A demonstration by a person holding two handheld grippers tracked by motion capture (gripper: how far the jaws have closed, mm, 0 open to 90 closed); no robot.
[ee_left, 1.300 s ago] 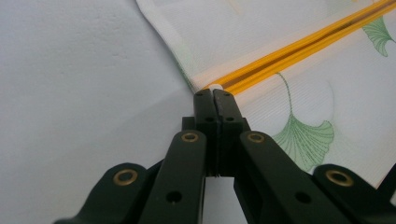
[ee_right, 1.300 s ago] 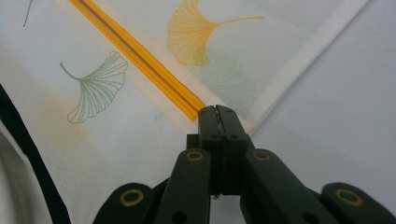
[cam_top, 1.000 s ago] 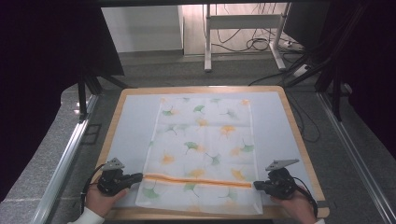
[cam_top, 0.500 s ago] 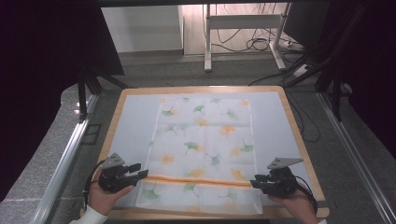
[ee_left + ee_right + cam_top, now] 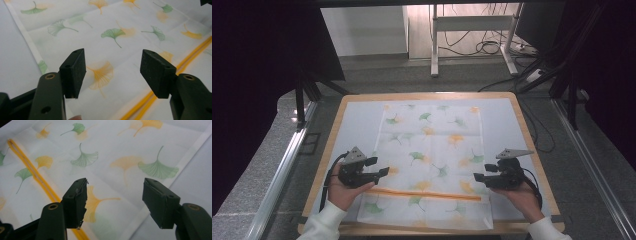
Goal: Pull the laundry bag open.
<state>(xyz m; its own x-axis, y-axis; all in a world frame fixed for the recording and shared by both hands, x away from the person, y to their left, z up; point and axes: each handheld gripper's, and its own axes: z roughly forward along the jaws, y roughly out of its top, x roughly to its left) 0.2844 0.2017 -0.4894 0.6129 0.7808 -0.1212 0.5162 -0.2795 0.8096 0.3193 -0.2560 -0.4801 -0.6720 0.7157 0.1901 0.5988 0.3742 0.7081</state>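
A white cloth point(image 5: 432, 155) printed with green and orange ginkgo leaves lies flat on the table, an orange stripe point(image 5: 427, 194) running across it near the front edge. My left gripper point(image 5: 382, 172) hovers over the cloth's left edge, held in a hand, open with nothing between its jaws. In the left gripper view the gripper point(image 5: 112, 72) stands wide apart above an orange leaf point(image 5: 101, 75). My right gripper point(image 5: 478, 177) is open over the cloth's right edge. In the right gripper view the gripper point(image 5: 115, 200) spans the cloth hem point(image 5: 190, 152) and a green leaf point(image 5: 157, 168).
The cloth rests on a pale mat inside a wooden-rimmed table point(image 5: 527, 135). Metal rails point(image 5: 282, 175) run along both sides. Beyond the far edge stand a white frame's legs point(image 5: 434, 45) and cables point(image 5: 492, 47) on the floor.
Both grippers lifted off the cloth's front part and drew slightly outward and back; the cloth now lies flat and released.
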